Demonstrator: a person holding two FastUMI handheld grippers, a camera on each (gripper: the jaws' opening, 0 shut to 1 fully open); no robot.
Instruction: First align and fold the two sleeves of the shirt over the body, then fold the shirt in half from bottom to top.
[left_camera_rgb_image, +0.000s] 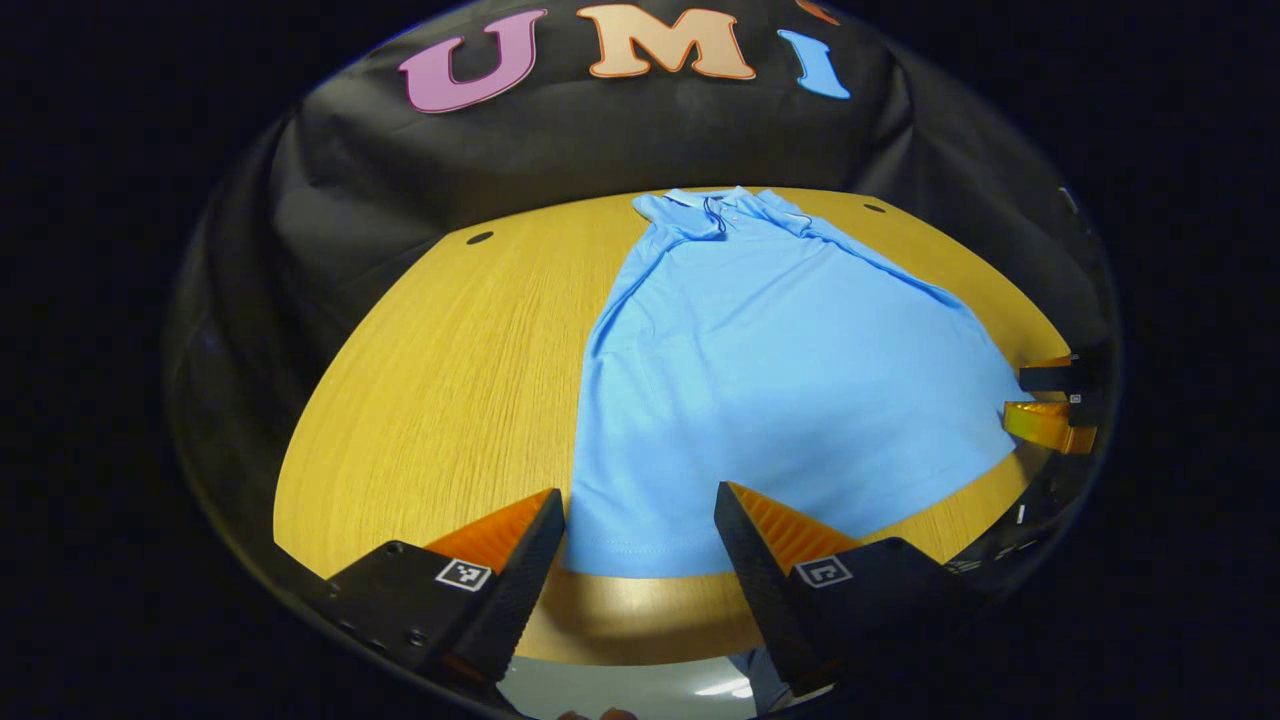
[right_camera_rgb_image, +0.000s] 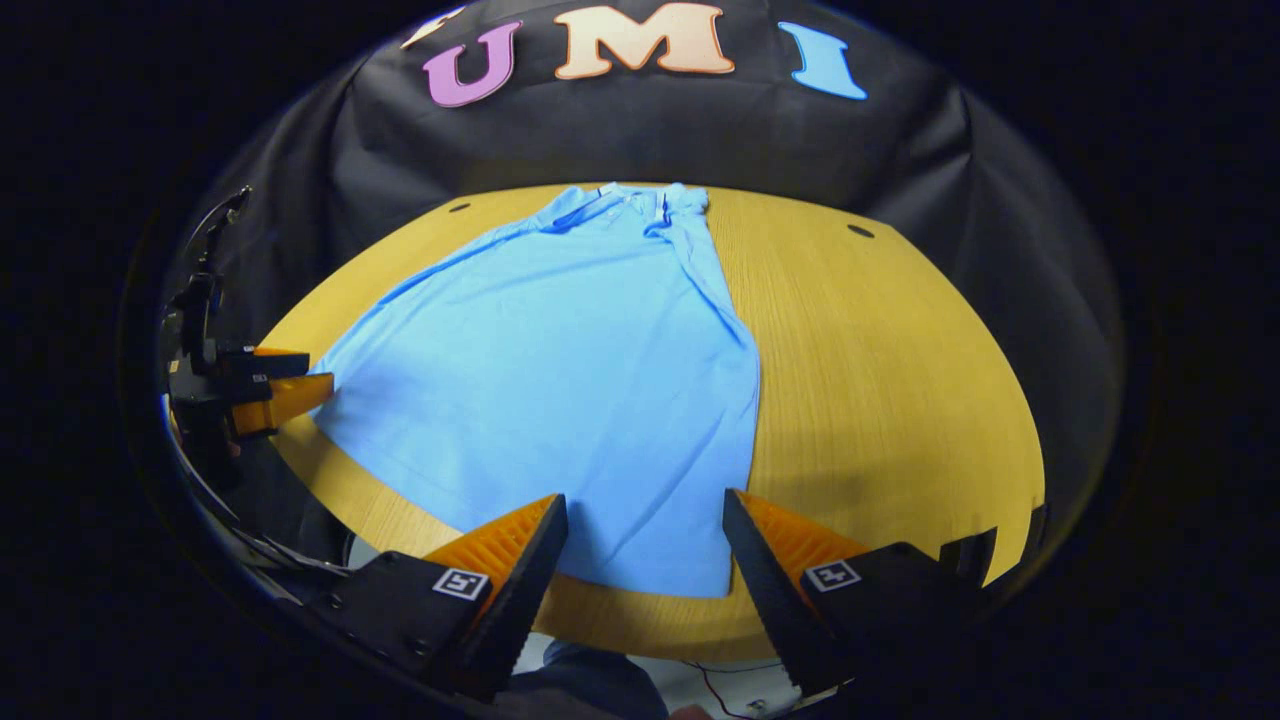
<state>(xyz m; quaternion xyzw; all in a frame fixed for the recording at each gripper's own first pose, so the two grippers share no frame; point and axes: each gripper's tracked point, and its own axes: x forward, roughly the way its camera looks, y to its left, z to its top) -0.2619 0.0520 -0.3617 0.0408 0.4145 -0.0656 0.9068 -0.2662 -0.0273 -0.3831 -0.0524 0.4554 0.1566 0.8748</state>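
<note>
A light blue polo shirt (left_camera_rgb_image: 780, 390) lies flat on the wooden table (left_camera_rgb_image: 450, 380), collar (left_camera_rgb_image: 705, 200) at the far side, both sleeves folded in over the body. My left gripper (left_camera_rgb_image: 640, 520) is open above the hem's left corner. In the right gripper view the shirt (right_camera_rgb_image: 570, 380) spreads to the left, and my right gripper (right_camera_rgb_image: 645, 525) is open over the hem's right corner. The right gripper (left_camera_rgb_image: 1045, 400) shows at the right edge of the left gripper view, beside the hem. The left gripper (right_camera_rgb_image: 275, 385) shows at the left edge of the right gripper view.
The table's near edge (left_camera_rgb_image: 640, 640) runs just under my left fingers, with pale floor below it. Bare wood (right_camera_rgb_image: 880, 400) lies right of the shirt. Small dark holes (left_camera_rgb_image: 480, 238) mark the tabletop near the black cloth wall.
</note>
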